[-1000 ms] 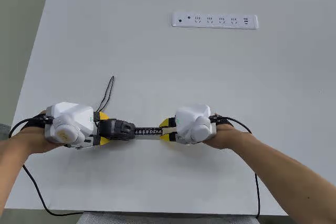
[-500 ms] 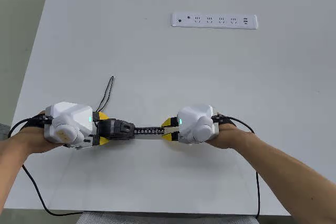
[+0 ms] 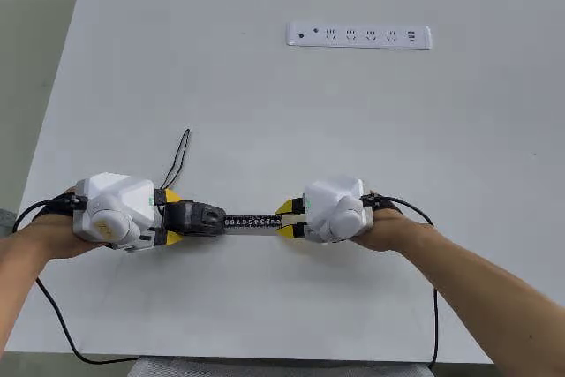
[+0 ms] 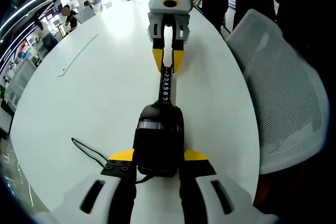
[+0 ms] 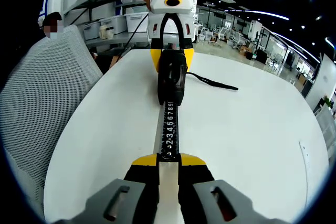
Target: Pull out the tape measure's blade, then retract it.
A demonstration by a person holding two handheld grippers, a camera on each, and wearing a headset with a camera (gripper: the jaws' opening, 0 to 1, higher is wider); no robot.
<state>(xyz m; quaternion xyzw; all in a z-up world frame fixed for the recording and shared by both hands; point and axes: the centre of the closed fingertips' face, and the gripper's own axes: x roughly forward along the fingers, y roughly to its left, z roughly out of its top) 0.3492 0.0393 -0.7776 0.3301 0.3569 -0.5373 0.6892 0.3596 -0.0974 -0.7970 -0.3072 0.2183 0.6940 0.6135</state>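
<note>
The black tape measure [image 3: 194, 217] lies near the table's front edge, its case [image 4: 157, 139] clamped between the yellow-tipped jaws of my left gripper [image 3: 168, 216]. Its black blade [image 3: 252, 220] with white numbers runs right to my right gripper [image 3: 289, 218], which is shut on the blade's end [image 5: 169, 157]. In the right gripper view the case [image 5: 171, 77] sits ahead with the left gripper [image 5: 171, 56] behind it. From the left gripper view, the right gripper [image 4: 168, 59] pinches the blade [image 4: 165, 85] farther out. A thin black wrist strap [image 3: 179, 157] trails from the case.
A white power strip [image 3: 359, 35] lies at the far side of the white table [image 3: 282, 112]. Black cables [image 3: 53, 306] hang off the front edge by each hand. A grey mesh chair [image 4: 278, 93] stands beside the table.
My right gripper has moved right with the blade end, so more of the blade is out of the case. The left gripper and case stayed put.
</note>
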